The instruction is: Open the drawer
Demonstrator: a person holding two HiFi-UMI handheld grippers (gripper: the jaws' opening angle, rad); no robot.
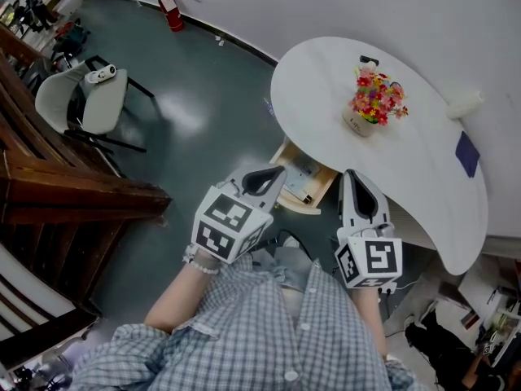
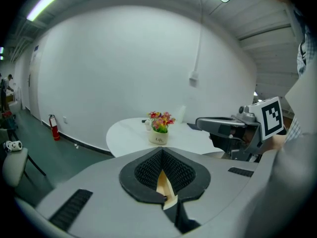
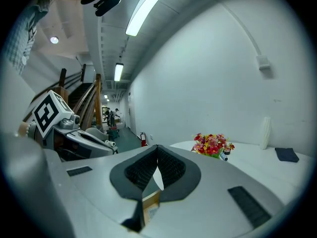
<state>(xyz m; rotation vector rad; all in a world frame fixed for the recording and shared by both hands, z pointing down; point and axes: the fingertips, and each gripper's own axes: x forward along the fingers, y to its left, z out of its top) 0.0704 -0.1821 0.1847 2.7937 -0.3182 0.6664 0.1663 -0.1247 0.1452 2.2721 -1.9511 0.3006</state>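
A light wooden drawer (image 1: 303, 182) stands pulled out from under the round white table (image 1: 423, 177), with papers inside it. My left gripper (image 1: 271, 174) hovers at the drawer's left corner, jaws shut and empty. My right gripper (image 1: 352, 177) hangs just right of the drawer, at the table's edge, also shut with nothing held. In the left gripper view the pads (image 2: 148, 170) meet and a strip of the drawer's wood (image 2: 166, 187) shows below them; the right gripper (image 2: 223, 125) is at the right. The right gripper view shows closed pads (image 3: 171, 167) above the drawer's wood (image 3: 151, 202).
A pot of colourful flowers (image 1: 373, 103) stands on the table, with a white roll (image 1: 464, 104) and a dark blue pad (image 1: 466, 153) further right. A white chair (image 1: 89, 96) stands at the left, dark wooden stairs (image 1: 57, 210) below it, a red fire extinguisher (image 1: 171, 10) by the wall.
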